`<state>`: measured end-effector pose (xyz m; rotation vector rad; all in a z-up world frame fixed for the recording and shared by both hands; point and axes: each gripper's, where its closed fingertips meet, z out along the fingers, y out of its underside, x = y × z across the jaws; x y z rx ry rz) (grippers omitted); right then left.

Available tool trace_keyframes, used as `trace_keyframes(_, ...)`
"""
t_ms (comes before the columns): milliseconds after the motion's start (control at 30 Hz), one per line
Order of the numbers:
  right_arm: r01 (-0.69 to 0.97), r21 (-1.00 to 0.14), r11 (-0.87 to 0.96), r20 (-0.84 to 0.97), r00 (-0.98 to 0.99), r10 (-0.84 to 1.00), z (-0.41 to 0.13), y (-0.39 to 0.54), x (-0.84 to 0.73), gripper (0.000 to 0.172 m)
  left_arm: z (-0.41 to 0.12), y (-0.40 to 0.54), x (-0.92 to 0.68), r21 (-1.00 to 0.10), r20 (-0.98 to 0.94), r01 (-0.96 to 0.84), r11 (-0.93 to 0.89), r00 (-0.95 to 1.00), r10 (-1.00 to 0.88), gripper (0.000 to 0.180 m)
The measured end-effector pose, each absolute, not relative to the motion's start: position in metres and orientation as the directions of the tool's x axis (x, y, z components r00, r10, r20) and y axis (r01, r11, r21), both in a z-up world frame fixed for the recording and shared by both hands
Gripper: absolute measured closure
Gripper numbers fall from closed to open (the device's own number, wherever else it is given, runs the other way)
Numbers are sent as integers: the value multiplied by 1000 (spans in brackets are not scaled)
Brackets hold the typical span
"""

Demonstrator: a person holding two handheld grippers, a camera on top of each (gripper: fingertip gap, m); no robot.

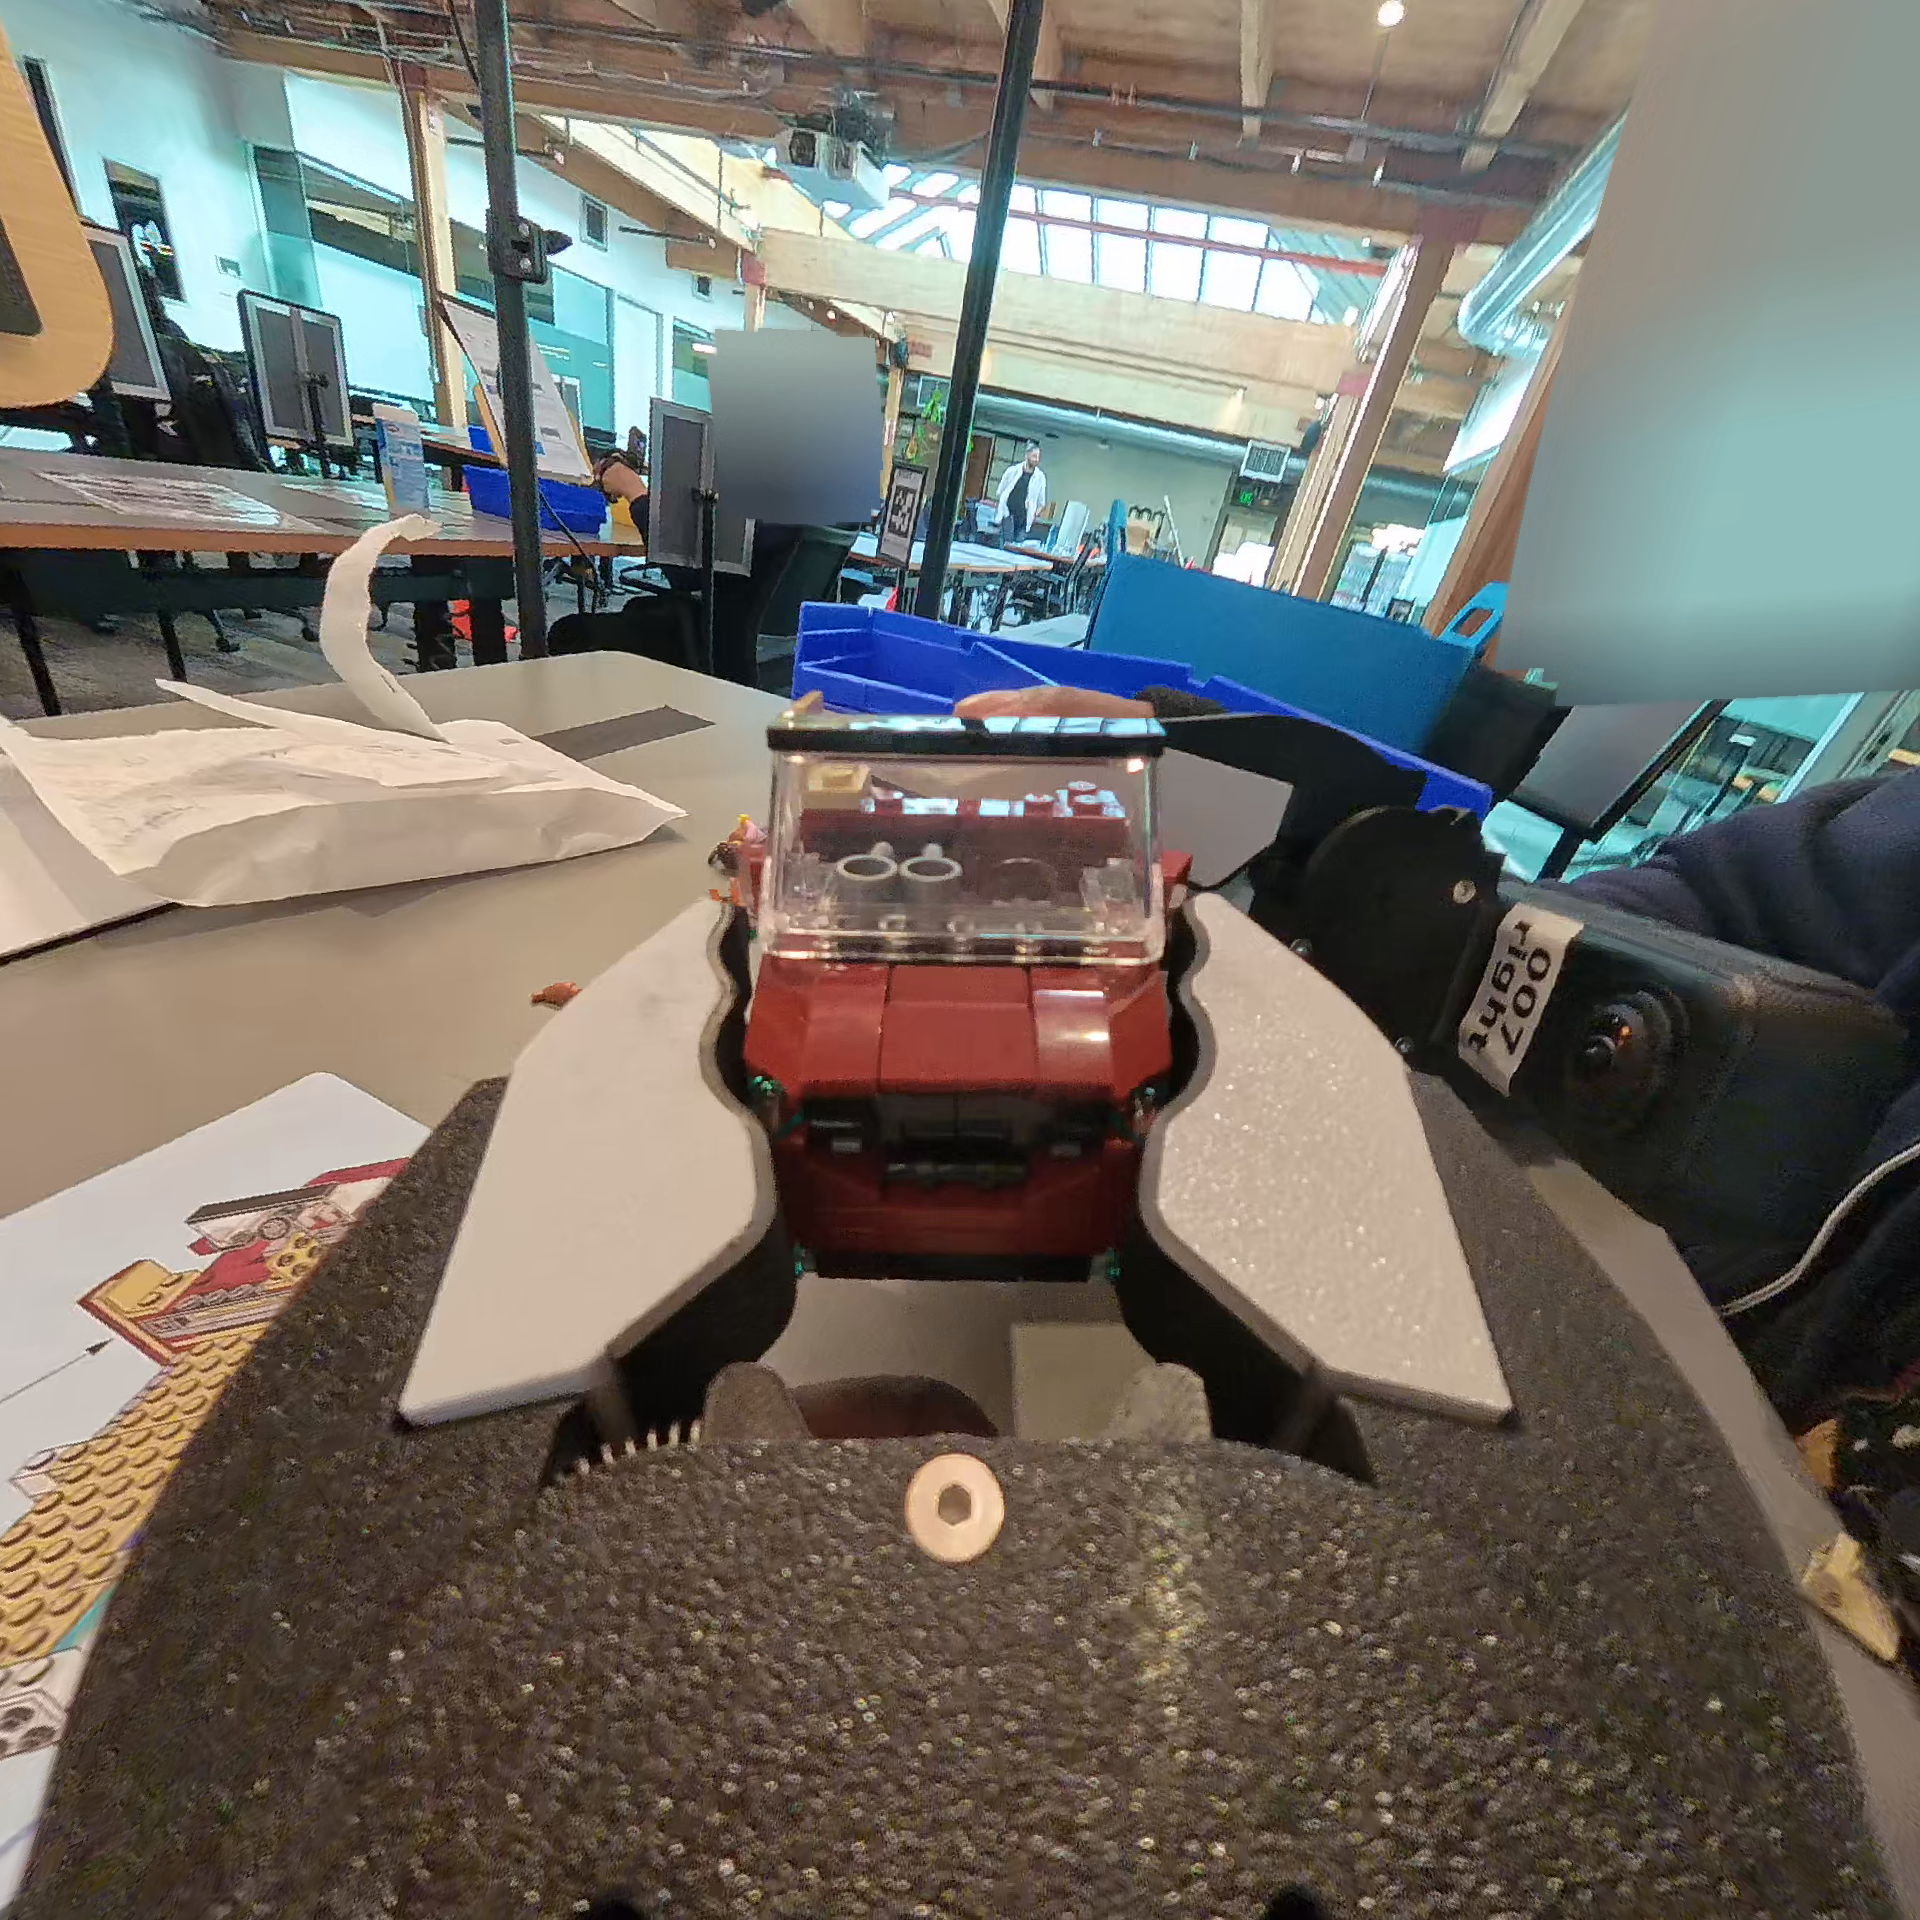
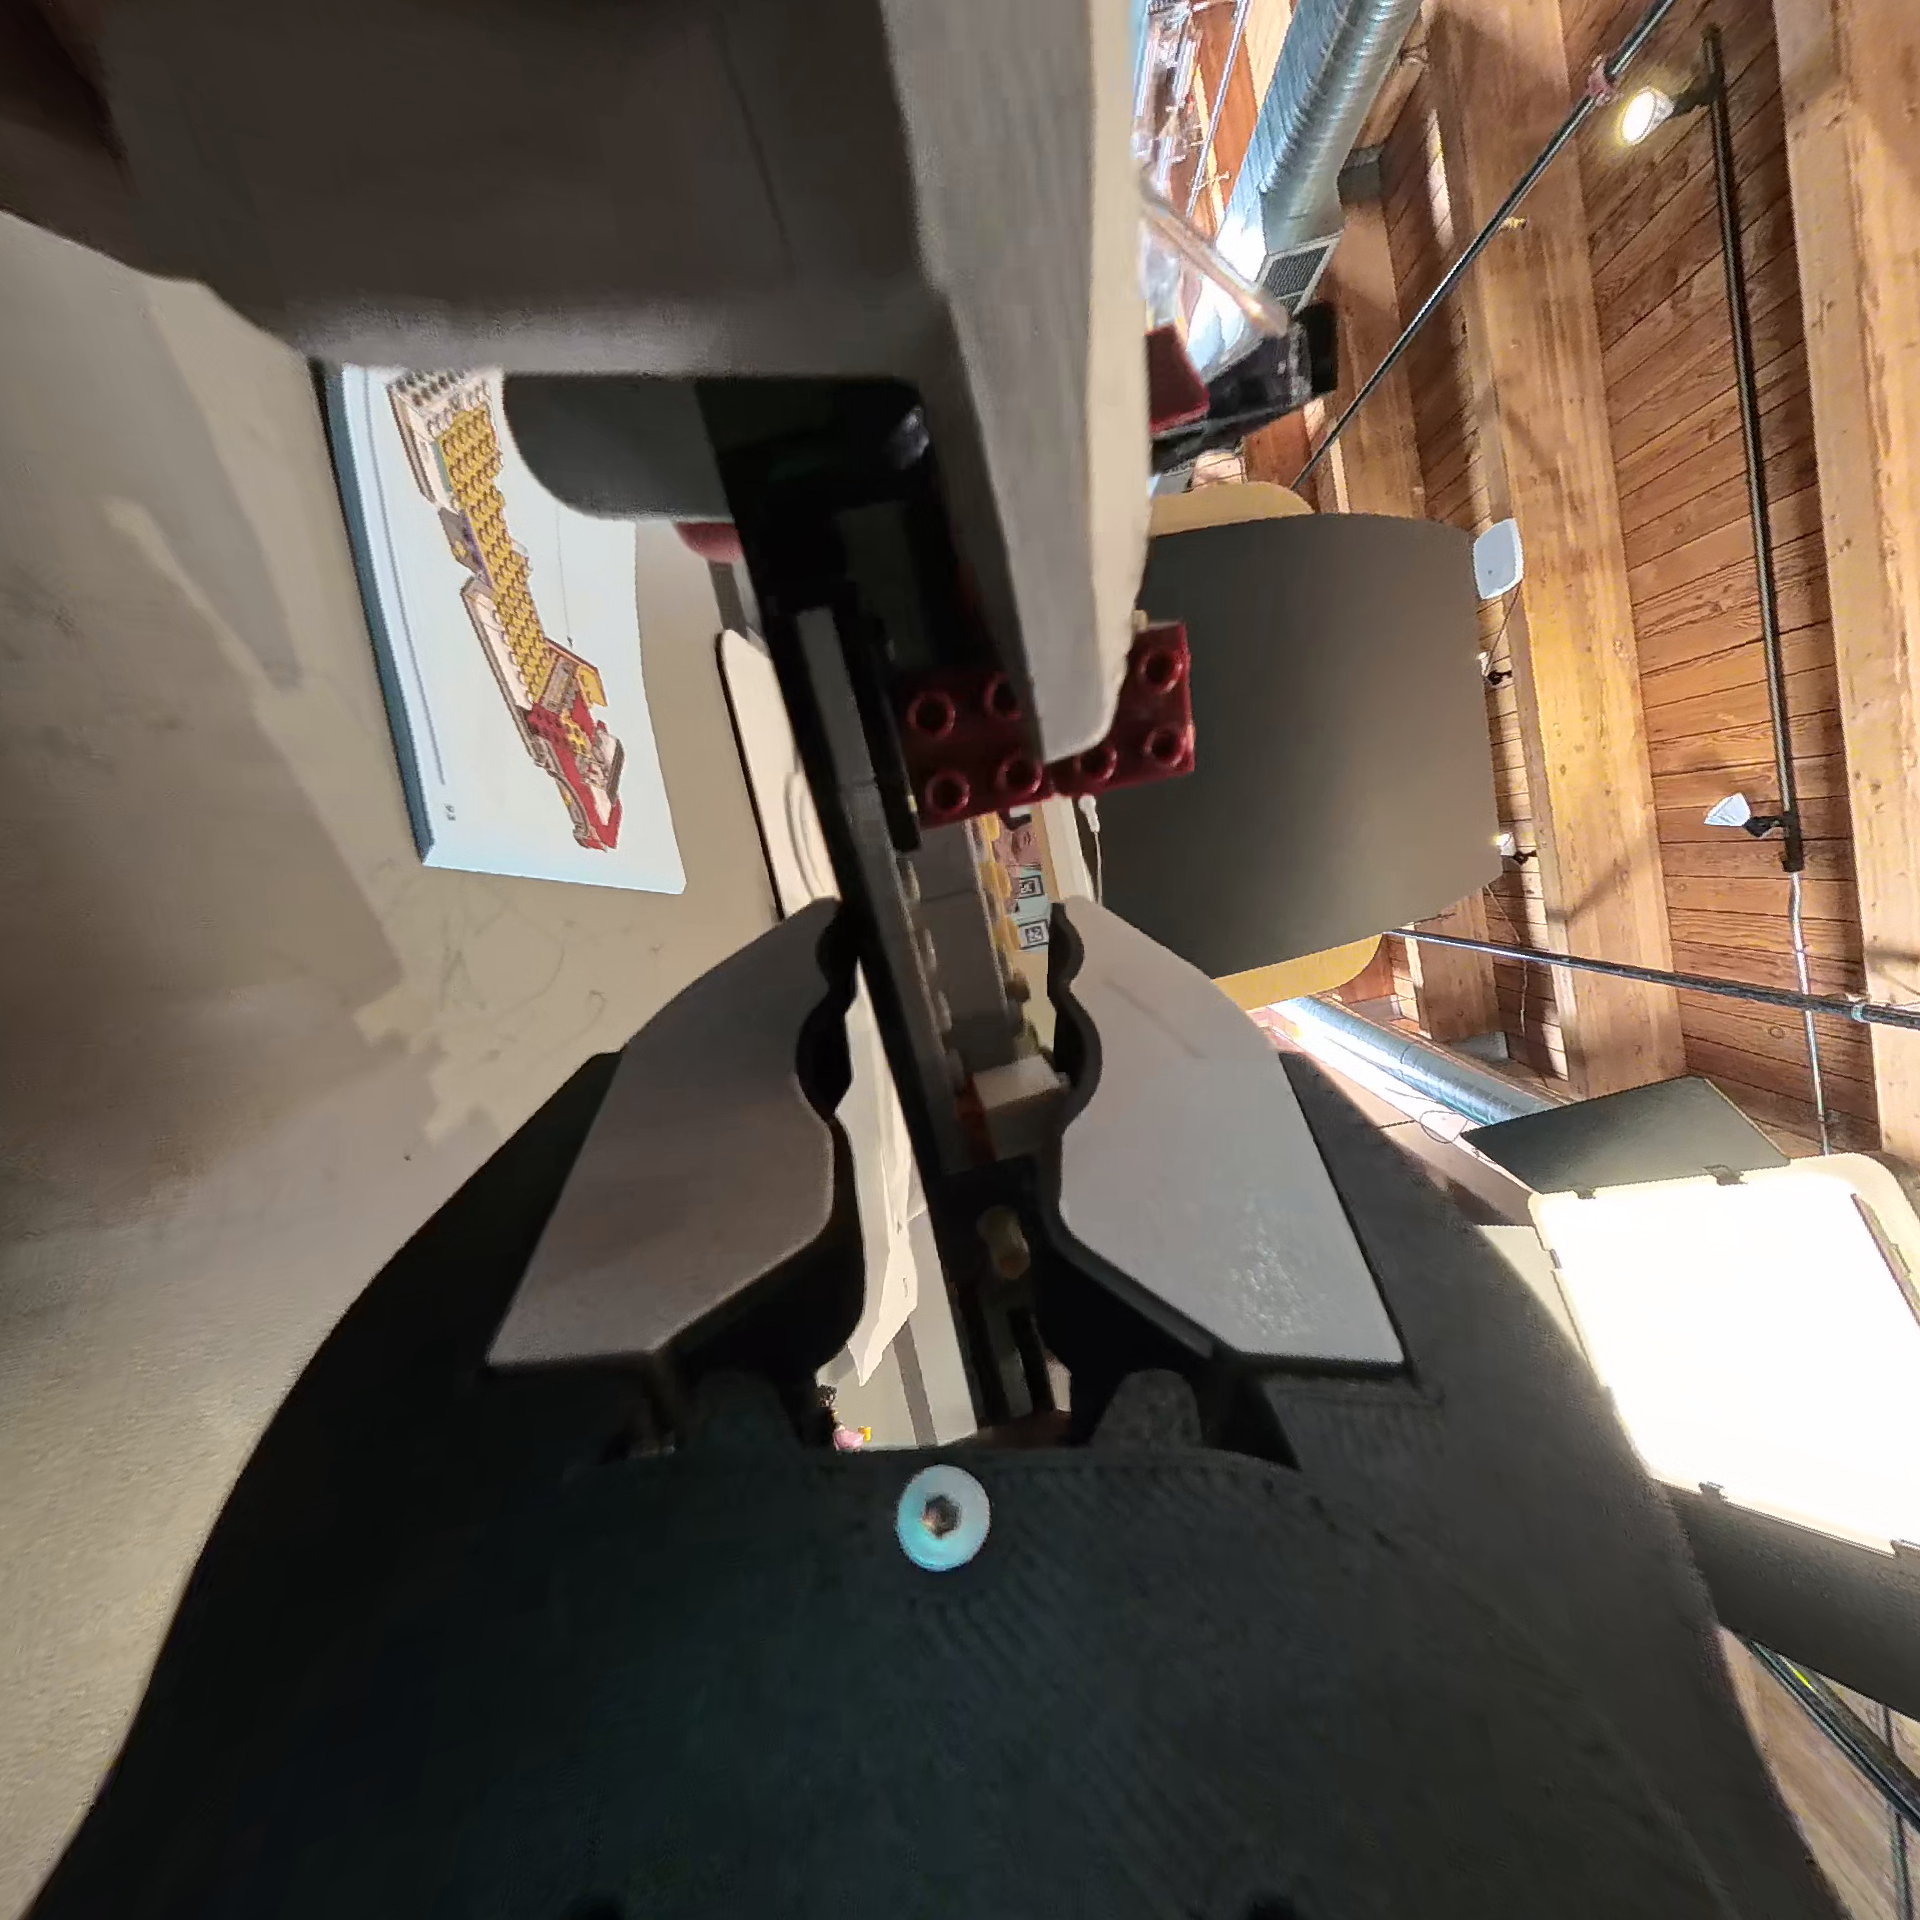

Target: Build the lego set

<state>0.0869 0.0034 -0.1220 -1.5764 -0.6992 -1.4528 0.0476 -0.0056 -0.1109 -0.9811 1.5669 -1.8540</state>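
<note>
Grey table [image 1: 260, 997] lying open left; booklet [image 1: 156, 1299], paper bag [image 1: 312, 810] nearby. Left gripper [image 1: 961, 1049] clamping red brick car [image 1: 956, 1070] by sides. Right gripper [image 2: 951, 997], narrow, apparently gripping black plate [image 2: 894, 987] at car's roof.

The toy car [image 1: 956, 1101] sits between the fingers of the left claw [image 1: 956, 997], above the bench [image 1: 260, 997]. The right claw [image 1: 1195, 727] reaches its roof from the right. A booklet [image 1: 156, 1299] lies left, a paper bag [image 1: 312, 800] behind-left, a bin [image 1: 935, 655] behind.
</note>
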Motion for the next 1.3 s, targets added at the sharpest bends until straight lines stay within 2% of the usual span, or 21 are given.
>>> trace_keyframes(267,852,-206,-481,977,156,-143,-120,-1,87,132,-107,0,47,-949,288,-80,-305,-614,-735,103)
trace_keyframes(667,846,-185,-500,981,127,-147,-120,-6,92,135,-104,14,48,-915,360,-81,-394,-605,-710,103)
trace_keyframes(1133,843,-183,-505,979,113,-167,-120,-3,90,136,-104,3,43,-959,246,-39,-282,-613,-751,103)
trace_keyframes(1300,852,-195,-487,977,123,-176,-119,-4,88,141,-103,1,41,-976,183,-17,-219,-616,-766,102)
